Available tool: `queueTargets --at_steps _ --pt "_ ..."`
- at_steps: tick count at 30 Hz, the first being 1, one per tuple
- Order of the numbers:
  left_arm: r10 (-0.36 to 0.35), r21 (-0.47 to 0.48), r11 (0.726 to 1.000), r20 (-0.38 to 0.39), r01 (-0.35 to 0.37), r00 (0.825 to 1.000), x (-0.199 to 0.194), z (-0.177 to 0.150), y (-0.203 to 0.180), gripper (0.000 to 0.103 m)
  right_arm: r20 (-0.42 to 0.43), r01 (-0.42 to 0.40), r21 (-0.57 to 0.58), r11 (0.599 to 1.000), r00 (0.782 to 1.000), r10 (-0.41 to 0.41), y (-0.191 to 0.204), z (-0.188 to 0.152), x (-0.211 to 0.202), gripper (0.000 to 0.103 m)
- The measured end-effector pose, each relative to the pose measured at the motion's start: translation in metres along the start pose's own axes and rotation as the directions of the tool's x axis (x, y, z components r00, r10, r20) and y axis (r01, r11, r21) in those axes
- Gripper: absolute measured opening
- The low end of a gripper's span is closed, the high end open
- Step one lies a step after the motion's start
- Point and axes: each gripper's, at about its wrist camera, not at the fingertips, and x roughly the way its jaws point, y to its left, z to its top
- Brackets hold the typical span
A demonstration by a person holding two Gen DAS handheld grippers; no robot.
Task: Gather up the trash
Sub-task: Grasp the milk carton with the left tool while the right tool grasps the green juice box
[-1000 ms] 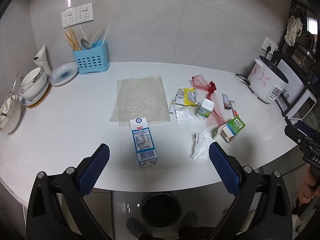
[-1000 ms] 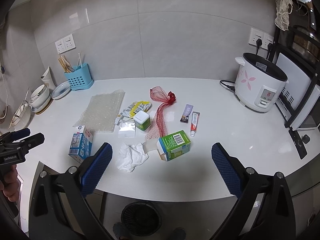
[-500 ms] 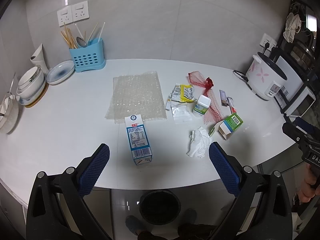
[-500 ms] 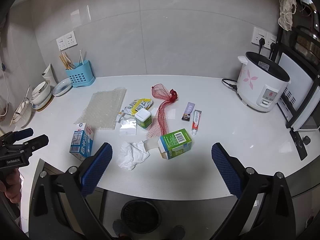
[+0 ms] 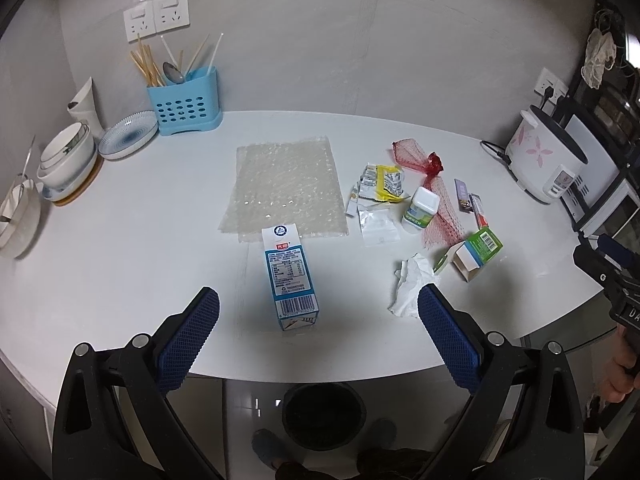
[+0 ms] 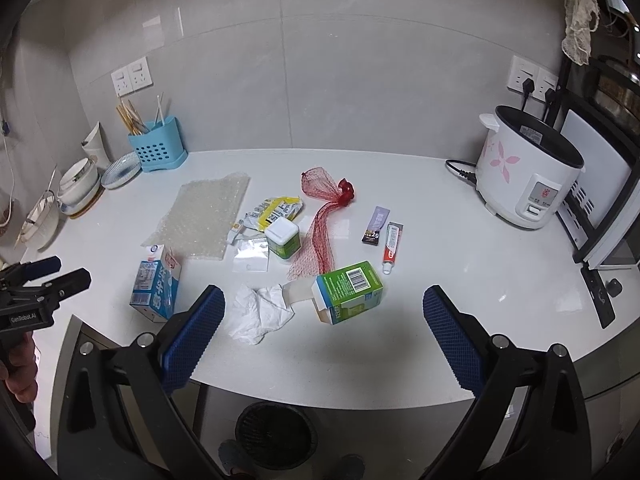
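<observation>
Both grippers hover at the front edge of the white tabletop [image 5: 120, 240], pointing inward over it, and each has its blue-padded fingers spread wide with nothing between them. The left gripper [image 5: 318, 322] lines up with a blue-and-white milk carton [image 5: 291, 276] lying on its side near the front edge, its barcode end toward the camera. The right gripper [image 6: 324, 324] frames a green carton [image 6: 349, 290] lying with its flap open, and a crumpled white tissue [image 6: 260, 312] just beside it toward the left. Further in from the edge lie a red mesh net [image 6: 324, 232], a small white-lidded jar [image 6: 283, 237], a yellow wrapper [image 6: 276, 210], a clear plastic bag [image 6: 251, 256], a purple sachet [image 6: 375, 226] and a small toothpaste tube [image 6: 392, 246]; a sheet of bubble wrap [image 5: 286, 188] lies toward the middle. A black trash bin [image 5: 323, 414] stands on the floor below the front edge, partly hidden by the tabletop. A blue utensil holder [image 5: 184, 108] and stacked dishes [image 5: 68, 160] sit at the back left corner, a rice cooker [image 6: 528, 176] at the right edge. Each view catches the other gripper only at its border, cut off, with part of the hand [image 6: 18, 364] holding it; print on the small packets is too small to read.
</observation>
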Motion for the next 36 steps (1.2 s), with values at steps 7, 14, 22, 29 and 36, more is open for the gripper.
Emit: queueTargets --at_steps 7,14,22,29,36 --pt "0.034 -0.019 0.999 -0.060 -0.036 0.998 0.040 0.000 0.006 0.097 -0.062 -0.002 -0.038 0.999 0.998 0.000 -0.008 -0.007 0.053 0.095" --pt "0.071 -0.048 0.996 -0.127 -0.078 0.989 0.087 0.000 0.012 0.097 -0.129 -0.009 -0.092 0.996 0.992 -0.003 -0.010 -0.010 0.109 0.095" --pt "0.120 -0.061 0.989 -0.193 -0.134 0.974 0.125 0.000 0.016 0.097 -0.223 0.008 -0.141 0.990 0.974 -0.040 -0.014 -0.011 0.162 0.095" --pt "0.158 -0.071 0.981 -0.256 -0.181 0.954 0.152 0.000 0.019 0.097 -0.310 0.002 -0.155 0.988 0.950 -0.051 -0.020 -0.008 0.189 0.095" --pt "0.176 -0.063 0.977 -0.309 -0.205 0.935 0.172 0.000 0.018 0.094 -0.383 -0.012 -0.140 0.990 0.923 -0.043 -0.023 -0.003 0.211 0.095"
